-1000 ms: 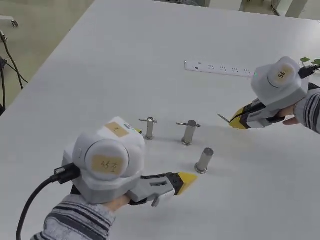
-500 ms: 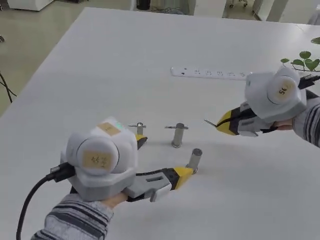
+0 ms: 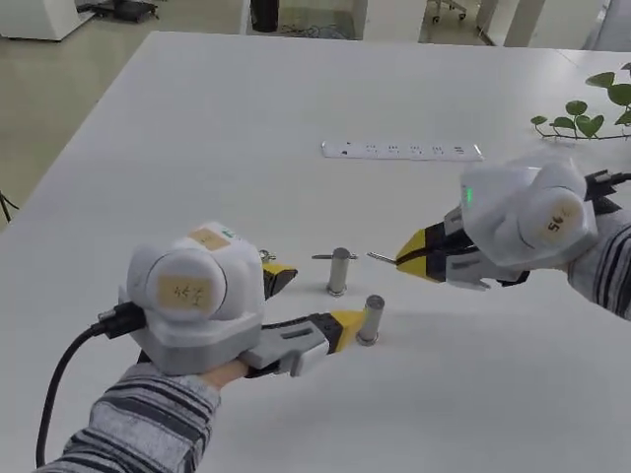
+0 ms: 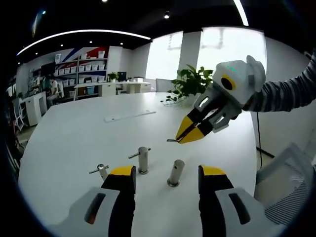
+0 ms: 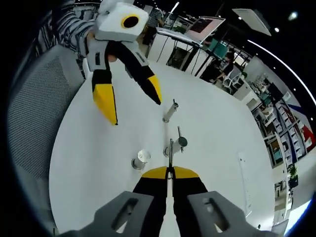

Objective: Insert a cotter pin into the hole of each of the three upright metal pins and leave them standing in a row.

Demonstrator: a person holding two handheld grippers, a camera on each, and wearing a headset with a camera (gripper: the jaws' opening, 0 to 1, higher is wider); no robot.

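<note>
Cotter pin (image 3: pixel 383 258), clenched in right fingers (image 3: pixel 416 242), must go level into bare pin (image 3: pixel 372 318) while released left fingers (image 3: pixel 345 330) steady it.

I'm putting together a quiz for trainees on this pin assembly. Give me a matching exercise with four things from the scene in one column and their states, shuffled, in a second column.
Things:
1. left yellow-tipped tool
2. right yellow-tipped tool
3. middle silver metal upright pin
4. silver metal upright pin nearest the person

States:
A. bare, nothing through it
B. open
C. shut on a thin metal cotter pin
D. carries a fitted cotter pin through its top

Pairs: 1-B, 2-C, 3-D, 4-A
</note>
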